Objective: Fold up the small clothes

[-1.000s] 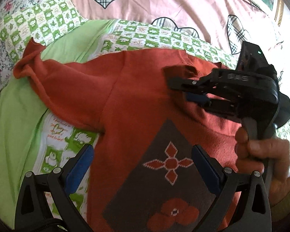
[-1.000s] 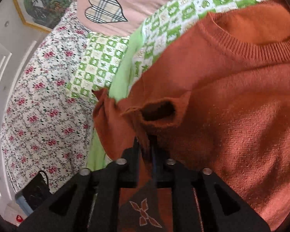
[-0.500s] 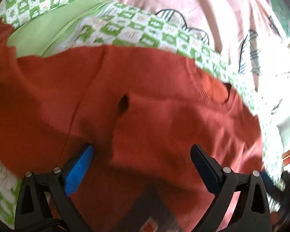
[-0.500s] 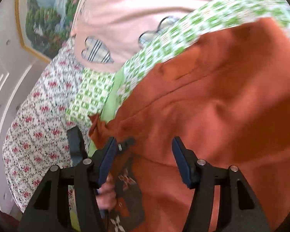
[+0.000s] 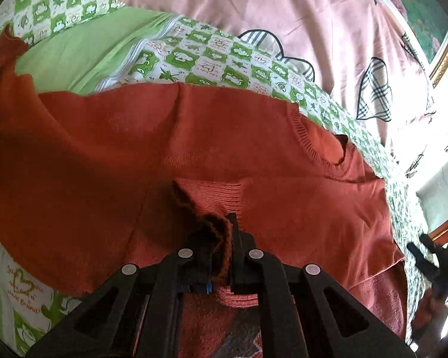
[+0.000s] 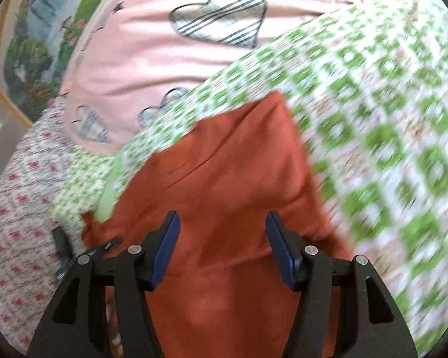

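Left wrist view showed your left hand-held gripper (image 5: 221, 238) clamped tight on the ribbed cuff (image 5: 212, 205) of the sweater's sleeve, its jaws having just snapped closed with the knit bunched between them. That cuff was a thick, ridged band, folded into a dark-edged crease right at the fingertips. The sweater (image 5: 104, 155) itself, a rust-orange fine knit, lay spread flat on the bed ahead of and around that hand-held gripper, with its round ribbed neckline (image 5: 316, 149) up and to the right of the jaws. A dark patterned panel (image 5: 239, 337) of the sweater's front showed just below the fingers. Beyond the sweater lay a green-and-white checked sheet (image 5: 200, 56) with small printed motifs, a plain lime-green strip (image 5: 86, 44) to the upper left, and a smooth pink quilt (image 5: 283, 12) with plaid heart patches further off.

Your right hand-held gripper (image 6: 222, 238) stood about halfway open, jaws having opened within the last second, its flat blue pads (image 6: 165, 247) apart with nothing pinched between them. It hung above the sweater's orange cloth (image 6: 224, 164), which filled the space in front of it and narrowed to a folded corner ahead. To its right the checked sheet (image 6: 373, 119) was blurred; to its left a floral fabric with small red blooms (image 6: 18, 197) showed. In the left wrist view, that hand-held gripper appeared only as a dark blurred shape (image 5: 433, 259) at the far right edge.
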A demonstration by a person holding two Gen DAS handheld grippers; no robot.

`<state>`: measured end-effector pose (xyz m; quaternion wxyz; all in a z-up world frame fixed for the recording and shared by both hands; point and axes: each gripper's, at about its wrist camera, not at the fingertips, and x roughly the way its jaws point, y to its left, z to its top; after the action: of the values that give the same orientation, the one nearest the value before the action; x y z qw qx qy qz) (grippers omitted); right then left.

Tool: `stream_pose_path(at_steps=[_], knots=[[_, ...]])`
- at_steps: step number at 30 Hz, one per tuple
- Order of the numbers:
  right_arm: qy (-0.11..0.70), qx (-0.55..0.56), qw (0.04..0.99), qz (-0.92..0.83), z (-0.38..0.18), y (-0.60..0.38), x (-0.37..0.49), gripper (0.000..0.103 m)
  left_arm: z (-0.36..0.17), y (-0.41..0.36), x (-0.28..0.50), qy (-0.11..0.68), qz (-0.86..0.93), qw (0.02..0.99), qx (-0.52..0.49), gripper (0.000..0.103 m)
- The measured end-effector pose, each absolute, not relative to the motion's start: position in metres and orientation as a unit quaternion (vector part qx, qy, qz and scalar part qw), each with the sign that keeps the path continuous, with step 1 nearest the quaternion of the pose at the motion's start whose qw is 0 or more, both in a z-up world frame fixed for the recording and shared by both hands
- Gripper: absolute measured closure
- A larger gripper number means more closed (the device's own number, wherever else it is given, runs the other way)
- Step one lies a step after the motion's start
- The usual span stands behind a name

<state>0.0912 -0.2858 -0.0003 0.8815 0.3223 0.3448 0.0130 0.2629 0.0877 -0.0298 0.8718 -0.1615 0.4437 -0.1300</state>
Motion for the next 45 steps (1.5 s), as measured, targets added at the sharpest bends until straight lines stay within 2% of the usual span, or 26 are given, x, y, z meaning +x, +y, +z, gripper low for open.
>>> stream_pose_path(at_steps=[4,9,10,11,12,16,22,26,29,33,36,40,42,45], knots=[[0.381,0.275,0.882,-0.031,-0.006,-0.306,0.134,0.042,-0.028,0.09,0.26,0.438,-0.132,0.873,-0.169,0.097],[0.446,0.242,0.861,-0.037,-0.04,-0.321,0.186,0.042,-0.03,0.088,0.257,0.445,-0.13,0.872,-0.159,0.097],[0.45,0.226,0.864,-0.027,-0.041,-0.318,0.19,0.045,-0.03,0.087,0.257,0.445,-0.13,0.872,-0.156,0.098],[0.454,0.2,0.868,-0.013,-0.037,-0.313,0.193,0.085,-0.03,0.084,0.257,0.446,-0.13,0.873,-0.151,0.098],[0.455,0.189,0.87,-0.008,-0.034,-0.311,0.193,0.089,-0.028,0.08,0.257,0.446,-0.133,0.873,-0.147,0.098],[0.427,0.176,0.887,-0.017,-0.019,-0.321,0.182,0.09,-0.022,0.068,0.257,0.437,-0.138,0.878,-0.136,0.098],[0.44,0.18,0.879,-0.031,-0.042,-0.319,0.183,0.089,-0.04,0.075,0.261,0.462,-0.122,0.87,-0.122,0.097],[0.415,0.179,0.89,-0.061,-0.018,-0.31,0.159,0.082,-0.025,0.08,0.25,0.449,-0.121,0.878,-0.109,0.094],[0.386,0.196,0.902,0.012,-0.005,-0.285,0.135,0.077,-0.025,0.082,0.245,0.454,-0.123,0.876,-0.104,0.093],[0.453,0.176,0.874,-0.016,-0.037,-0.276,0.124,0.076,-0.033,0.088,0.241,0.467,-0.107,0.873,-0.092,0.091],[0.434,0.228,0.871,-0.024,-0.036,-0.292,0.104,0.079,-0.027,0.099,0.231,0.464,-0.098,0.876,-0.085,0.091],[0.404,0.235,0.884,-0.012,-0.01,-0.285,0.081,0.072,-0.012,0.123,0.216,0.45,-0.086,0.884,-0.092,0.091],[0.393,0.24,0.887,0.007,-0.002,-0.273,0.07,0.068,-0.004,0.14,0.211,0.442,-0.07,0.889,-0.096,0.085],[0.388,0.239,0.889,0.035,0.005,-0.249,0.062,0.063,0.009,0.17,0.21,0.427,-0.036,0.898,-0.101,0.07]])
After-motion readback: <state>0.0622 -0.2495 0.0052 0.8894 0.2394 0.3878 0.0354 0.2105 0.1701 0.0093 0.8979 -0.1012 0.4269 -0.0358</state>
